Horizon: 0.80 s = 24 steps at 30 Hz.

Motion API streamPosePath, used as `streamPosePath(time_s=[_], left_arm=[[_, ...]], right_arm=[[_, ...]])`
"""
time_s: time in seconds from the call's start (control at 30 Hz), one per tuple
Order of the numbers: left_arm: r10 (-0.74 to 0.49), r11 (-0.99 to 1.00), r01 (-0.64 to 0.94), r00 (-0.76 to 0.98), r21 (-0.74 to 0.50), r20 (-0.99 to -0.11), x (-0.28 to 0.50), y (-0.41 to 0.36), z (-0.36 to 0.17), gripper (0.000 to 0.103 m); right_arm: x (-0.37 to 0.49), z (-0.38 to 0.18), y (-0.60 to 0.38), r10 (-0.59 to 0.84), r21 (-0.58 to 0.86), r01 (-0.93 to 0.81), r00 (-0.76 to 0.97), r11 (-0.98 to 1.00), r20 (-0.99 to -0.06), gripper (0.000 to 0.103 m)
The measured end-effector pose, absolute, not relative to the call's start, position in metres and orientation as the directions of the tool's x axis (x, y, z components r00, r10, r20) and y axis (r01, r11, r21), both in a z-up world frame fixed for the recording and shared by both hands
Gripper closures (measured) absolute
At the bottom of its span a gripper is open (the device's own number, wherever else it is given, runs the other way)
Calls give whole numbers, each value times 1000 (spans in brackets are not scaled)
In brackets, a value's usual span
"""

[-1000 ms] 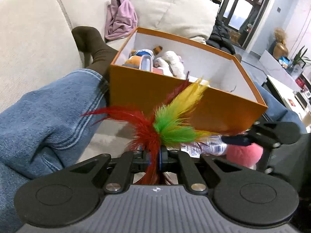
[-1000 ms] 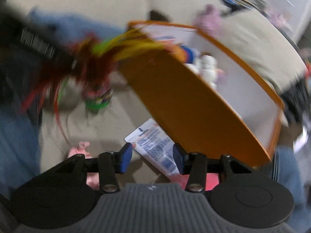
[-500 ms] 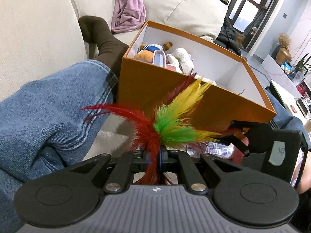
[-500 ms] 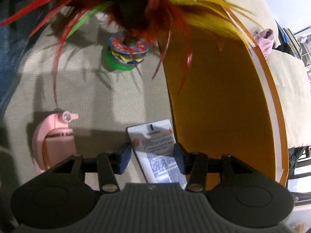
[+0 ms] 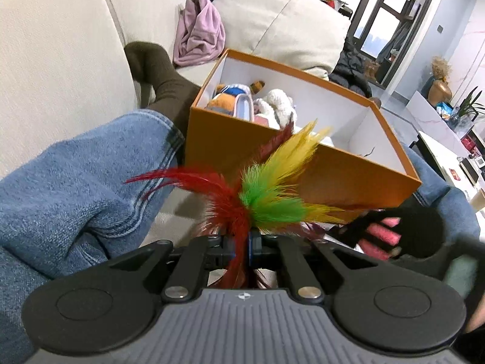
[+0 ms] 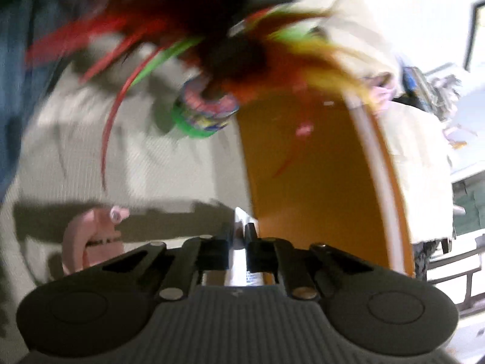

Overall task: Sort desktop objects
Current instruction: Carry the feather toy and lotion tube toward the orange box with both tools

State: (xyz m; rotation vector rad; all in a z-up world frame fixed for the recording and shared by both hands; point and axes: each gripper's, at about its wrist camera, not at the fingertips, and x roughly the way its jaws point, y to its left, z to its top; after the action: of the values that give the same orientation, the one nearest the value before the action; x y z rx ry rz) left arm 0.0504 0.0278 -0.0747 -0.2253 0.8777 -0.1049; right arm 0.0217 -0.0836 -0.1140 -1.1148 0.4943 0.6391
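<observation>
Left wrist view showed the feather toy [image 5: 266, 191], a tuft of red, green and yellow plumes, pinched at its stem between the closed fingers of the left gripper [image 5: 241, 241] and held just in front of the near wall of the orange box [image 5: 230, 148]. Soft toys [image 5: 242, 100] already lay at the far end of that box, which stood on the sofa [image 5: 60, 60] between the person's jeans-clad legs [image 5: 75, 182].

Right wrist view, badly blurred, showed the right gripper [image 6: 239, 236] with its fingers drawn close on the edge of a printed white packet [image 6: 242, 270] lying on the cushion against the box's outer wall. A pink clip-like object [image 6: 88, 236] lay just to the left, and a green roll of tape [image 6: 203, 115] sat farther off beneath the feathers.

My judgement was that both items were bound for the box. To do it well, the left hand would need to lift the feathers clear above the rim before releasing, so the plumes did not catch on the wall. The flat packet looked thin and slippery; a firm edge pinch, then a peel upward away from the box wall, seemed safest.
</observation>
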Motion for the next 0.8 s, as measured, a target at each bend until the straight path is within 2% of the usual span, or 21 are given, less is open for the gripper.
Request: streamPosePath(time_s=[0.1, 0.23, 0.43, 0.6, 0.63, 0.7, 0.8], left_arm=[[-188, 972, 12, 643, -235, -743, 48, 23, -69, 96], [-192, 973, 26, 649, -231, -736, 46, 18, -64, 96], [-209, 973, 58, 638, -224, -741, 47, 14, -58, 96], [-255, 965, 113, 608, -236, -752, 50, 13, -49, 96], [-262, 964, 127, 604, -234, -752, 51, 12, -45, 96], [-273, 962, 154, 602, -226, -751, 52, 11, -35, 96], [-290, 957, 189, 595, -220, -749, 57, 14, -18, 96]], right_arm=[[22, -79, -95, 262, -616, -675, 732, 407, -629, 95], [40, -35, -117, 315, -462, -669, 709, 582, -631, 96], [52, -42, -152, 327, -235, -672, 598, 702, -732, 95], [50, -46, -165, 361, -192, -686, 574, 702, -735, 93], [48, -50, -158, 368, -181, -694, 562, 697, -740, 89], [68, -61, -151, 376, -159, -702, 543, 694, -751, 88], [80, -67, -151, 387, -122, -697, 526, 707, -757, 95]])
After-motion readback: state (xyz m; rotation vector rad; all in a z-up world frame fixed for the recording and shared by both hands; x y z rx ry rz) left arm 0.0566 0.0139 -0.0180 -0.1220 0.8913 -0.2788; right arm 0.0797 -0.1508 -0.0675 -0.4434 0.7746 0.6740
